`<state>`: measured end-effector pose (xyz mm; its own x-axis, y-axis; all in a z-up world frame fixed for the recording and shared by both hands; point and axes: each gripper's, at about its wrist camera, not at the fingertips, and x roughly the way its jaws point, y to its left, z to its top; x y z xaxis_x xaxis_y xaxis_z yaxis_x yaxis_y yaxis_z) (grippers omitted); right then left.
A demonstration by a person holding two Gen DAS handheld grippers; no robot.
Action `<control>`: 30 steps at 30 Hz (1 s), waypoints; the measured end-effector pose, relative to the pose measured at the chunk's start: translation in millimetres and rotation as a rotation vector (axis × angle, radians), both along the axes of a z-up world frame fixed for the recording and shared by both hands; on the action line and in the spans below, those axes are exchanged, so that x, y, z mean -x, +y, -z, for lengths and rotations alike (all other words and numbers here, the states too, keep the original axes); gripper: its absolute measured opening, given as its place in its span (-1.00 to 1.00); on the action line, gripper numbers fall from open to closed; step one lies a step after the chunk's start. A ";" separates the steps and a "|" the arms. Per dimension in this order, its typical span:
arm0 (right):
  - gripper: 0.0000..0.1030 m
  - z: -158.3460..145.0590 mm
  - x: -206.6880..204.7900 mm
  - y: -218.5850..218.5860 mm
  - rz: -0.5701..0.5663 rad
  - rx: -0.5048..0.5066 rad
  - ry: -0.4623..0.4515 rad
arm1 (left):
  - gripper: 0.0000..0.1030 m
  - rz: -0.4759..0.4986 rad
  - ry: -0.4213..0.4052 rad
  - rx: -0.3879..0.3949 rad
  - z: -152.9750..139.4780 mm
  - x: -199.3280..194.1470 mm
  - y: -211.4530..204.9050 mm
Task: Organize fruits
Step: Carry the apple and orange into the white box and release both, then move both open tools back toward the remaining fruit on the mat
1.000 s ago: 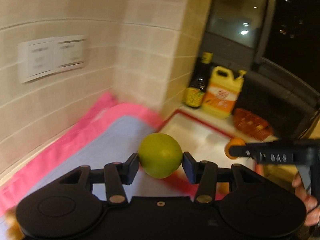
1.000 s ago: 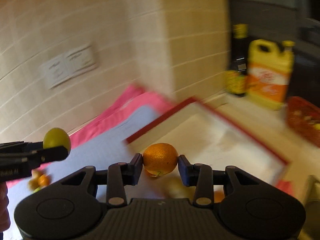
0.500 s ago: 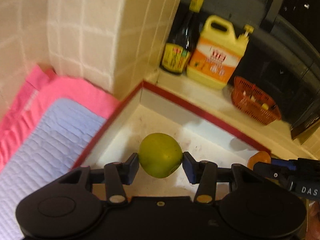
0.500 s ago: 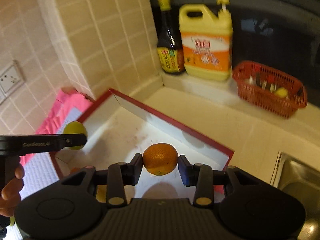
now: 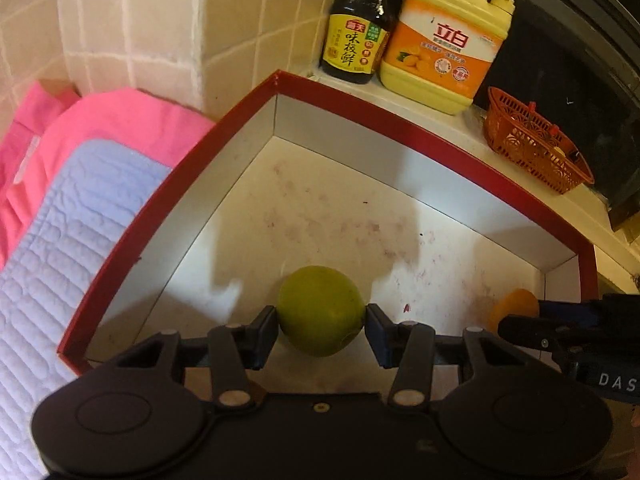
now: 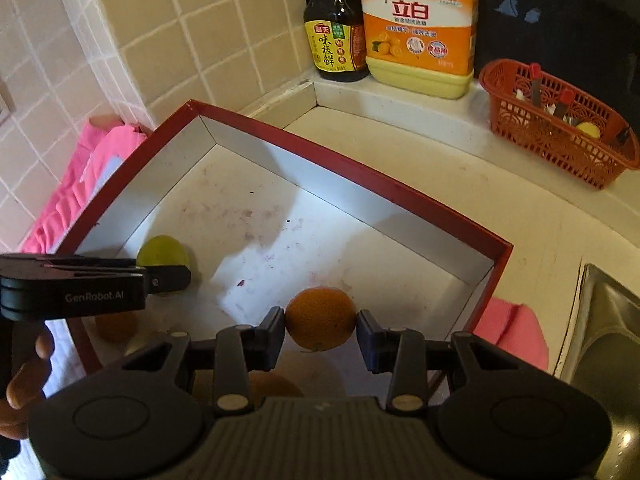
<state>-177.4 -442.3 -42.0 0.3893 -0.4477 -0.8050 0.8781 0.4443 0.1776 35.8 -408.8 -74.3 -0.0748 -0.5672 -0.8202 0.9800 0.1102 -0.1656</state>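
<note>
My left gripper (image 5: 321,322) is shut on a green round fruit (image 5: 320,310) and holds it over the near part of a red-rimmed box (image 5: 384,120) with a white stained floor. My right gripper (image 6: 321,330) is shut on an orange (image 6: 320,318) over the same box (image 6: 360,176). The left gripper shows from the side in the right wrist view (image 6: 160,276) with the green fruit (image 6: 162,250). The orange shows partly in the left wrist view (image 5: 512,308). Other orange fruits (image 6: 116,326) lie low in the box, partly hidden.
A dark sauce bottle (image 5: 356,40), a yellow detergent jug (image 5: 448,40) and a red plastic basket (image 5: 532,148) stand on the ledge behind the box. A pink and white mat (image 5: 72,208) lies left. A sink (image 6: 608,328) is at right. Tiled wall behind.
Both grippers moved right and tilted down, from over the mat to over the box, each still holding its fruit. The box floor now fills both views.
</note>
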 end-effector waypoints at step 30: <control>0.11 -88.6 -59.0 73.2 -0.225 0.118 -0.147 | 0.49 -0.431 0.021 0.265 -127.2 -84.9 224.9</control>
<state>-118.4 -369.2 46.6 0.5979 -0.4242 -0.6801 0.7238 0.6504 0.2307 120.8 -183.9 52.9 0.1975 -0.7388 -0.6443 0.8507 0.4557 -0.2618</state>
